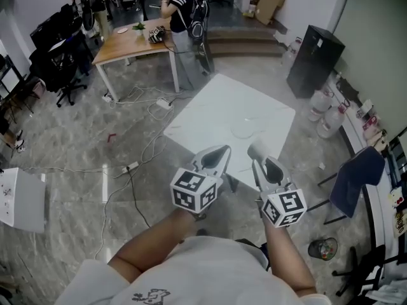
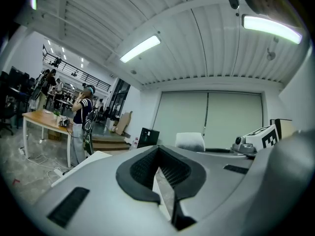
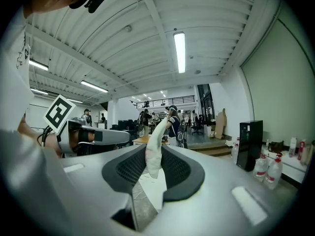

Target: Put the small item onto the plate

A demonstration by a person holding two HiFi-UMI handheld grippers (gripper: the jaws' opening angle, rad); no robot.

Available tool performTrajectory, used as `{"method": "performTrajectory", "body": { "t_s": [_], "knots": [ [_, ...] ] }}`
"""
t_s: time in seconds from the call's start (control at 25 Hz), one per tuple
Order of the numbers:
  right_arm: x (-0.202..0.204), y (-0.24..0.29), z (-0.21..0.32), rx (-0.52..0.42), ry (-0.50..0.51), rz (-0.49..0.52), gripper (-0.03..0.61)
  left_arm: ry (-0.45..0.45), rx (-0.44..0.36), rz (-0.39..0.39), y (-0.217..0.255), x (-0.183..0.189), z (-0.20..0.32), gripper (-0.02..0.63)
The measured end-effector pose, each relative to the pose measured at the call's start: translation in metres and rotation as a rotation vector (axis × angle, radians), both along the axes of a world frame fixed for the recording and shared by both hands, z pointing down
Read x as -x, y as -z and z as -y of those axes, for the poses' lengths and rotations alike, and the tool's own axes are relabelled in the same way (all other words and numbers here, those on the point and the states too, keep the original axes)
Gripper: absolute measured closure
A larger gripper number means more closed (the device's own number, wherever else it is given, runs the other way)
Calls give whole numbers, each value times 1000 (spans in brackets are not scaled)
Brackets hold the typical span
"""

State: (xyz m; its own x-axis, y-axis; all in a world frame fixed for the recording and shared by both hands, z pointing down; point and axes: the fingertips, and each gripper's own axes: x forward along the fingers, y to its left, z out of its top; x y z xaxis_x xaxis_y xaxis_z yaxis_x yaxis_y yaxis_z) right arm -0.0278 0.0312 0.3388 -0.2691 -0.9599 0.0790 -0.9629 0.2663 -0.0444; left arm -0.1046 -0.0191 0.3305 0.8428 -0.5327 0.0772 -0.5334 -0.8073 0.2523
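A clear plate lies on the white table ahead of me. Both grippers are held side by side above the table's near edge. My right gripper is shut on a small white soft item. In the right gripper view the item stands upright between the dark pads of my right gripper. My left gripper is shut with nothing in it, and in the left gripper view that gripper has its pads meeting at the tip. The same view also catches the item to the right.
A wooden desk with a person beside it stands at the back left. A black cabinet and water bottles are to the right. Cables run over the floor. A dark chair is near right.
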Motion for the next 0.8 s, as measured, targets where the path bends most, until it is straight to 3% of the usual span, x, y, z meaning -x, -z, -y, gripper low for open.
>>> {"method": "performTrajectory", "body": {
  "t_s": [0.32,0.8],
  "knots": [
    [-29,-15,70,22,31,-5,491,36,22,5,-20,-28,69,607],
    [-158,-67,228,101,168,0,490,170,32,-12,-53,-147,212,607]
  ]
}}
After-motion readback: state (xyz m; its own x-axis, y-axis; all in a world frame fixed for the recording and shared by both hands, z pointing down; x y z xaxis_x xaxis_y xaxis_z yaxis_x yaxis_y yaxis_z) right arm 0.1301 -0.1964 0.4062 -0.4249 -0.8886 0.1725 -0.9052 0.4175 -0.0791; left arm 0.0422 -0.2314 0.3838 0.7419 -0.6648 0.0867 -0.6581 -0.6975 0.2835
